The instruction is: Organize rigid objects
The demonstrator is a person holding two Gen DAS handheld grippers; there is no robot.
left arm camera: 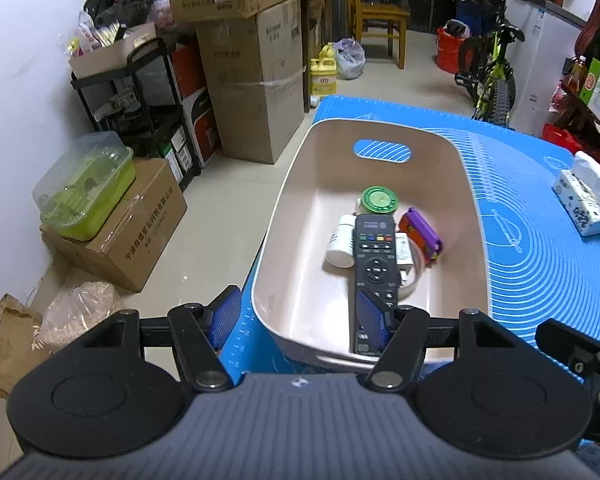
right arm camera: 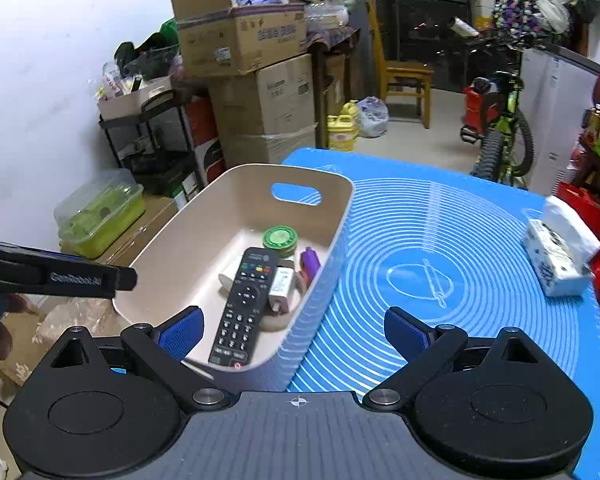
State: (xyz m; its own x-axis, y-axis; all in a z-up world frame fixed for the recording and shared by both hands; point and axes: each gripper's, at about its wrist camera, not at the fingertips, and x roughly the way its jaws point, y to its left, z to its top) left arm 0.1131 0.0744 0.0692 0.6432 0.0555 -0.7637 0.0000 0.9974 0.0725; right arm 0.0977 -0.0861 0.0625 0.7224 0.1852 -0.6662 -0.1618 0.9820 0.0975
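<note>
One beige plastic bin (left arm camera: 476,200) with a handle cutout stands at the left part of the blue silicone mat (right arm camera: 440,240). Contents counted: one black remote control (right arm camera: 242,308) lying lengthwise, its near end at the bin's near wall; one white pill bottle (left arm camera: 340,242) on its side, touching the remote's left edge; one green round tin (left arm camera: 379,199) beyond the remote's far end; one purple and orange block (left arm camera: 420,232) to the right; one white charger plug (right arm camera: 282,286) against the remote's right edge. The left gripper (left arm camera: 300,316) hangs over the bin's near left corner, jaws spread wide, holding nothing; its right pad partly masks the remote's near end. The right gripper (right arm camera: 294,330) is likewise wide open and empty, straddling the bin's right wall. One tissue pack (right arm camera: 556,260) lies at the mat's right edge, well apart from the bin. Stacked cardboard boxes (right arm camera: 260,80) and one bicycle (right arm camera: 500,136) stand behind
</note>
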